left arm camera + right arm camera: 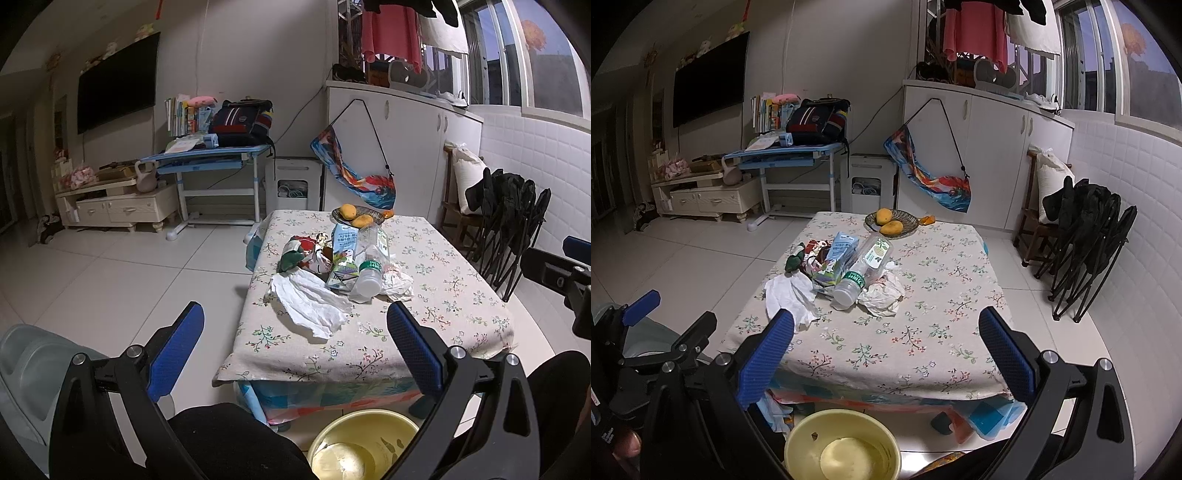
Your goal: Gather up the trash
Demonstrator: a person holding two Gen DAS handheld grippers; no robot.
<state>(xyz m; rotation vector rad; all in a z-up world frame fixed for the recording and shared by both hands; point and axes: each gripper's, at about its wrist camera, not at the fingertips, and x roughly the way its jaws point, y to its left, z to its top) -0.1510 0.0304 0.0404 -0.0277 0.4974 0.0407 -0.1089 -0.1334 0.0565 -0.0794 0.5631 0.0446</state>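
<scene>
Left gripper spread wide w/ nothing in it, near table edge, trash pile mid-table: tissue, snack wrapper, milk carton, bottle, crumpled paper, yellow bin on floor below, right gripper also gaping, empty.

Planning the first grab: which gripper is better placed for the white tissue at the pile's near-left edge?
Left, probably. The left gripper, open, has the white tissue almost straight ahead; from the right gripper it lies off left.
</scene>
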